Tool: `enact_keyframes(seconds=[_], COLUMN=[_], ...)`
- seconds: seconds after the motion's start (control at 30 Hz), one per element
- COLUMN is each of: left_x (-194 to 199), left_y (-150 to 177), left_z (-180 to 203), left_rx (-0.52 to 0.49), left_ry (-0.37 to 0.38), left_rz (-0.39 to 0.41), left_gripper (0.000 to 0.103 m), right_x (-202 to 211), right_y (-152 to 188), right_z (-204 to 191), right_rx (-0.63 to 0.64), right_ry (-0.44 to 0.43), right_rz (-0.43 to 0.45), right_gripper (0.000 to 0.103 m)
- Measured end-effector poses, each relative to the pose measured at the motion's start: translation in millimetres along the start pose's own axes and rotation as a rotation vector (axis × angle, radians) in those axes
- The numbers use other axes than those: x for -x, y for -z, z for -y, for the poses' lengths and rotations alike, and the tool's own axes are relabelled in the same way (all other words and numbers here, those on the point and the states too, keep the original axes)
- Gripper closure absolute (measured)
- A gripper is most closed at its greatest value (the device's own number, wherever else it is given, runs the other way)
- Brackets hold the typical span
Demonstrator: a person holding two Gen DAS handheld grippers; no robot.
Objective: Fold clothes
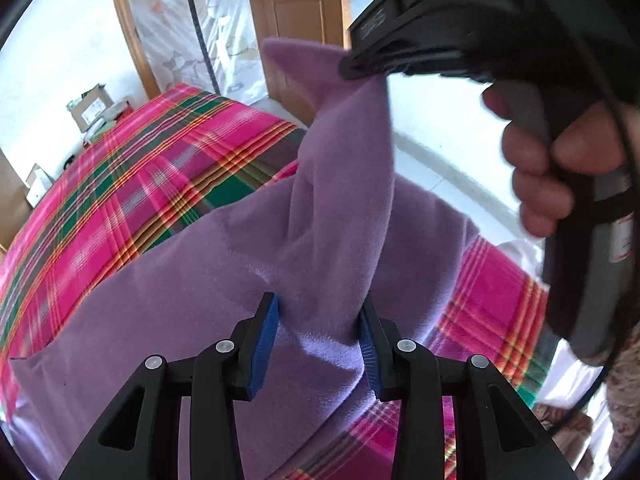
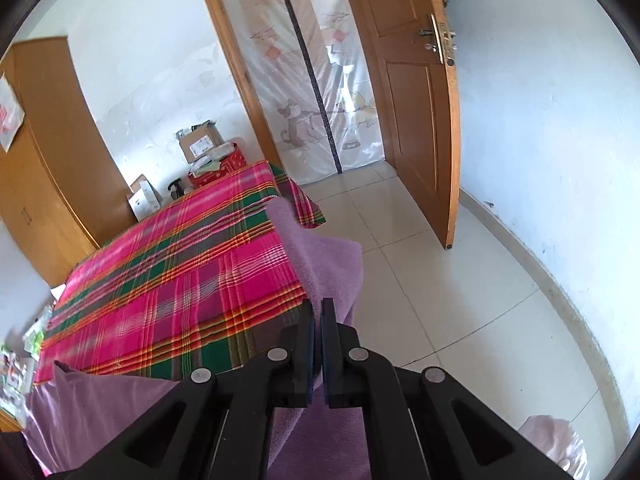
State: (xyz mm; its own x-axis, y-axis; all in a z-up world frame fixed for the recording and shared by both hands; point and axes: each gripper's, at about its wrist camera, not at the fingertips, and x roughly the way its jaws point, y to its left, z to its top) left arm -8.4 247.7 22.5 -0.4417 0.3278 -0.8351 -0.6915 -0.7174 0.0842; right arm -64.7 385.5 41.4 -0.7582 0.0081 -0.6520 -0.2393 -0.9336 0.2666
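Note:
A purple fleece cloth [image 1: 180, 304] lies across the near end of a bed with a pink, green and orange plaid sheet [image 1: 140, 168]. In the left wrist view my right gripper [image 1: 360, 68], held by a hand [image 1: 540, 168], is shut on a corner of the cloth and lifts it into a twisted peak. My left gripper [image 1: 319, 312] stands open, with the lifted fold running between its blue pads [image 1: 266, 332]. In the right wrist view the right gripper [image 2: 317, 308] pinches the purple cloth [image 2: 324, 256] above the bed's right edge, over the plaid sheet [image 2: 180, 264].
A wooden door [image 2: 404, 100] stands open beside a doorway hung with a clear printed curtain [image 2: 320, 80]. Cardboard boxes [image 2: 200, 144] sit against the wall beyond the bed. A wooden wardrobe [image 2: 52, 152] is at the left. White tile floor [image 2: 440, 300] runs along the bed's right.

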Motion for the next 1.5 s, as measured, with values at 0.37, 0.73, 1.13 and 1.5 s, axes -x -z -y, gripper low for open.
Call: enact_keyframes(seconds=[0.37,0.73,1.13,1.5], left_x=[-5,41,55,12], left_y=[4,-5,8,25], left_z=[14,-24,1,15], left_rx=[-0.052,0.123,0.030,-0.035], left_ry=[-0.058,-0.019,0.015,0.030], left_rz=[0.016,0.173,0.185,0.025], left_gripper=[0.064,0.099,0.099,0.095], right_x=[12,22,30,4], right_y=[0,4,42,88], right_z=[17,31,67,106], right_rx=[-0.059,-0.107,-0.196,-0.315], right_ry=[-0.034,-0.076,-0.095,-0.069], right_rz=[0.041,0.071,0.043,-0.111], right_gripper=[0.100,0.100,0.100,0.094])
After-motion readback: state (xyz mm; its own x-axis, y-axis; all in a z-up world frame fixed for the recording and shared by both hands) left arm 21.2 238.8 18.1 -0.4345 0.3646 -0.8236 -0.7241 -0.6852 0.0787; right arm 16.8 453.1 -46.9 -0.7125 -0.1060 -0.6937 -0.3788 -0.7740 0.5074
